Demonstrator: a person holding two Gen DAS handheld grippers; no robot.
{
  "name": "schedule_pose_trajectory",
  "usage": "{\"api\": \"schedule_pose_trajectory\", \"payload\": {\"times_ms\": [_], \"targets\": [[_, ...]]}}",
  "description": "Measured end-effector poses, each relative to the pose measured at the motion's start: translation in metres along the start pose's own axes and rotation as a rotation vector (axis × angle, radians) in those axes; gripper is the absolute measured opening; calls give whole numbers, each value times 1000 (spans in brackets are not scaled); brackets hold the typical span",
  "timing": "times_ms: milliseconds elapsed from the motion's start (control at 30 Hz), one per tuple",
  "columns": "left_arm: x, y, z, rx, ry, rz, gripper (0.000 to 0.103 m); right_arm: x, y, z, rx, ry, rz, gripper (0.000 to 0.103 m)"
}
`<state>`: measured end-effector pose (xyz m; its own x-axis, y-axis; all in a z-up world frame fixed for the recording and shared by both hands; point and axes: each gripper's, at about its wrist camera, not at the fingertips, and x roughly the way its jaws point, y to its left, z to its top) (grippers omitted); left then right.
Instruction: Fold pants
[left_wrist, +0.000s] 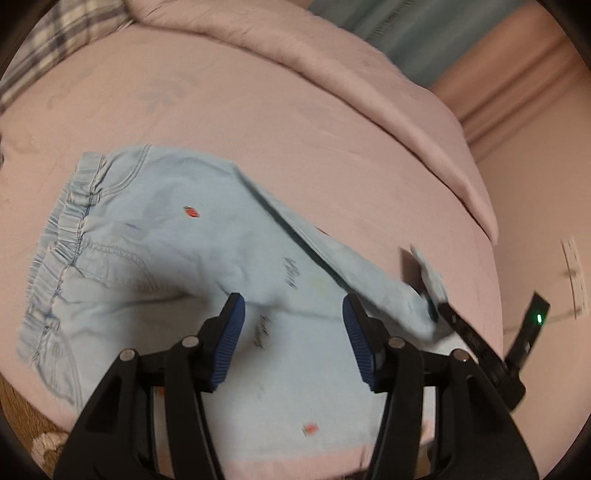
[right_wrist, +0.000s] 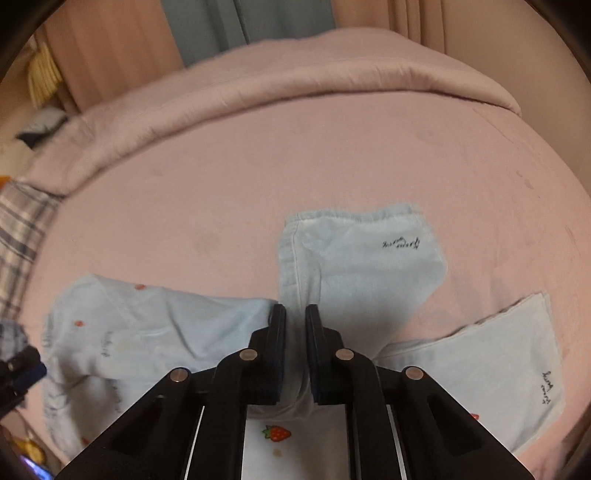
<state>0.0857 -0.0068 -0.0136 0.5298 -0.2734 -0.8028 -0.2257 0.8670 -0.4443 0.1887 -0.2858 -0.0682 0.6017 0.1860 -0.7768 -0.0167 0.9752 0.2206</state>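
Note:
Light blue child's pants (left_wrist: 177, 251) with small strawberry prints lie on a pink bed sheet (left_wrist: 258, 122), waistband at the left. My left gripper (left_wrist: 291, 328) is open above the pants' middle, holding nothing. My right gripper (right_wrist: 295, 325) is shut on a pant leg (right_wrist: 354, 266), which is lifted and drapes forward from the jaws. The right gripper also shows at the right of the left wrist view (left_wrist: 439, 306), clamped on the leg's end. The other leg (right_wrist: 491, 369) lies flat at the lower right. The rest of the pants (right_wrist: 147, 332) lie at the left.
A rolled pink duvet (right_wrist: 295, 74) runs along the far side of the bed. A plaid pillow (left_wrist: 70, 33) is at the upper left. Curtains (right_wrist: 221, 26) hang behind. The bed's edge and floor (left_wrist: 22, 406) are at the lower left.

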Motion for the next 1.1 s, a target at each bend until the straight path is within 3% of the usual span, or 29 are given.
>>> {"api": "schedule_pose_trajectory", "payload": {"times_ms": [133,400,533,667,800,933,1100], "targets": [[-40,-32,-18,105,-44,8,60,-32,-16,-3,28,-86,68,9],[-106,-77,-21,184,-131,10,65,-62,-25,-7,61,-161,151,9],[-124,-97,-17,261,-126,-45,68,-74,-34,-8,108,-201,153,9],[-135,-107,-17,313,-154,-55,68,-74,-35,-11,133,-202,163,9],[-128,-105,-21,316,-137,-93,69,-75,-37,-17,127,-196,152,9],[-97,-91,-20,299,-133,-32,69,-78,-46,-24,183,-194,170,9],[-40,-64,-14,218,-42,14,68,-91,-59,-32,242,-220,186,8]]}}
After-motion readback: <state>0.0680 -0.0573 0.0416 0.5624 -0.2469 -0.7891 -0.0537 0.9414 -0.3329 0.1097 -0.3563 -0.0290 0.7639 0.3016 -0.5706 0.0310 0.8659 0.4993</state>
